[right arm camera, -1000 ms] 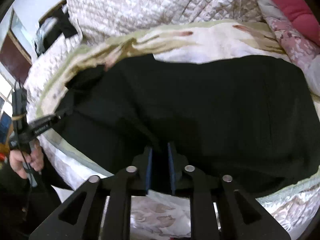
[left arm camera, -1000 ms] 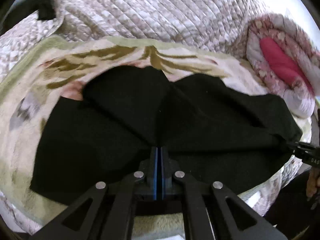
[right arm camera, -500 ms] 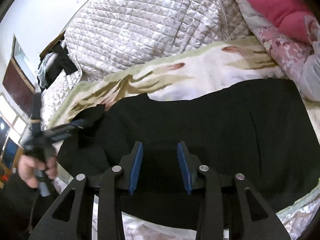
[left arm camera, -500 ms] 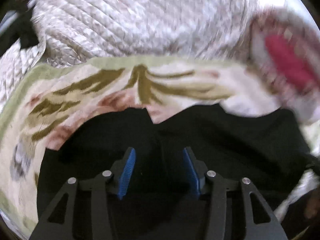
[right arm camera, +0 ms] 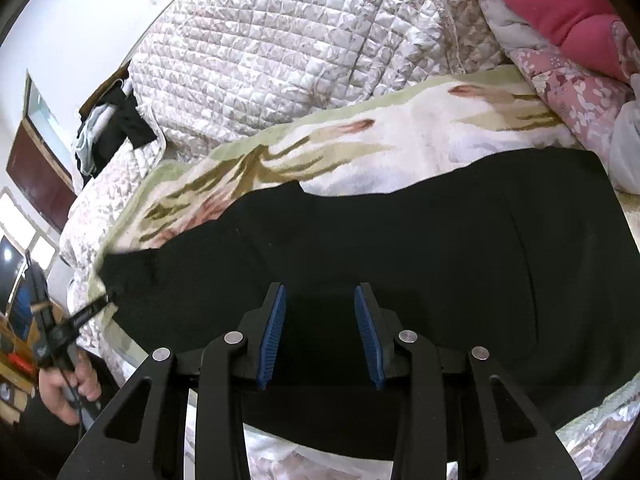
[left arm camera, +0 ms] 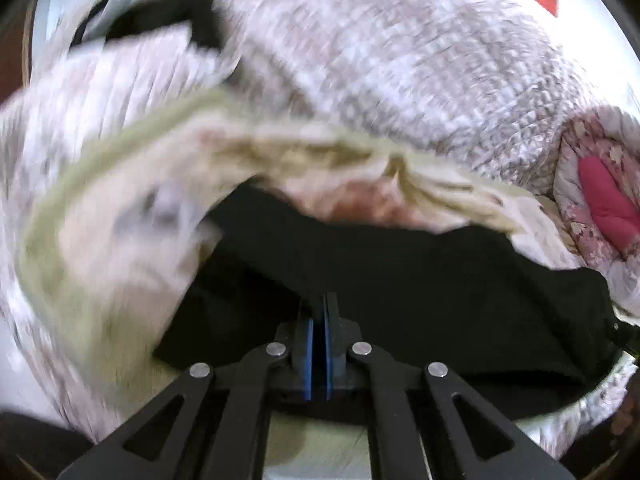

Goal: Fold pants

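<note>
1. Black pants (right arm camera: 400,248) lie spread across a fleecy blanket (right arm camera: 460,136) w/ cream ground, green border and brown-pink leaf pattern, on a bed. They run as a wide dark band left to right in the right wrist view, nearer the front edge of the bed.
2. Fabric: plain matte black, no print visible. Mostly flat; a faint vertical seam or crease shows twd the right side. Upper edge wavy, w/ a small notch-like step near the middle.
3. Left end of the pants tapers to a corner, pulled out twd the left gripper (right arm camera: 108,298) at the bed's front-left edge.
4. Left gripper: jaws have just been closing and are now pressed together w/ only a thin slit betw the blue pads (left arm camera: 308,356). In its own view black cloth sits right at the tips and the fabric fans out from there; the right wrist view shows the tips meeting the pants corner, so it's pinching the pants. Left view is motion-blurred.
5. A hand (right arm camera: 68,392) grips the left gripper's handle, low left.
6. Right gripper (right arm camera: 320,332): jaws spread apart, blue pads clear of each other, hanging over the pants' near-middle; nothing pinched.
7. Behind the blanket: quilted white-grey bedspread (right arm camera: 280,48); pink floral quilt (right arm camera: 568,20) rolled at upper right.
</note>
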